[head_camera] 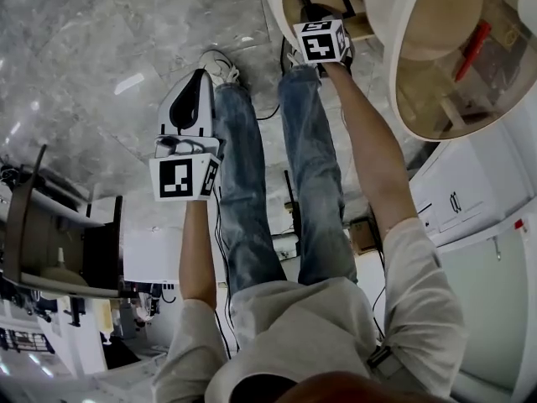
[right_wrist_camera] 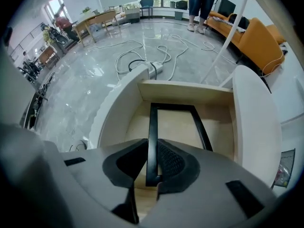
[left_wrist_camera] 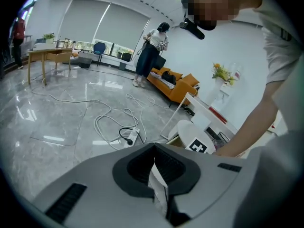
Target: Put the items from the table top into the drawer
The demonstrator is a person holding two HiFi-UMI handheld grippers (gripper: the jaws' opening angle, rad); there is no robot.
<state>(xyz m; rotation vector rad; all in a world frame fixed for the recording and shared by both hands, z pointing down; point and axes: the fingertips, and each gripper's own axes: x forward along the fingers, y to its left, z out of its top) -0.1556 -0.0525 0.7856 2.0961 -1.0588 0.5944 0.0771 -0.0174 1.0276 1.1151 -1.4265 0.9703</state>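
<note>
My right gripper (head_camera: 318, 13) reaches down into the open wooden drawer (head_camera: 290, 5) of a round white table (head_camera: 404, 65). In the right gripper view this gripper (right_wrist_camera: 152, 150) is shut on the left bar of a black rectangular frame (right_wrist_camera: 204, 129), which lies inside the drawer (right_wrist_camera: 185, 87). A red item (head_camera: 472, 50) lies on the table's tan surface to the right. My left gripper (head_camera: 200, 81) is held over the floor, well left of the table and beside the person's legs. Its pads (left_wrist_camera: 164, 163) are pressed together in the left gripper view, with only a thin pale strip between them.
White cables and a power strip (left_wrist_camera: 129, 136) trail over the grey marble floor. An orange sofa (left_wrist_camera: 178, 85), a standing person (left_wrist_camera: 152, 56) and a wooden table (left_wrist_camera: 45, 55) are farther off. A white cabinet (head_camera: 470, 193) stands at the right, a dark shelf unit (head_camera: 50, 242) at the left.
</note>
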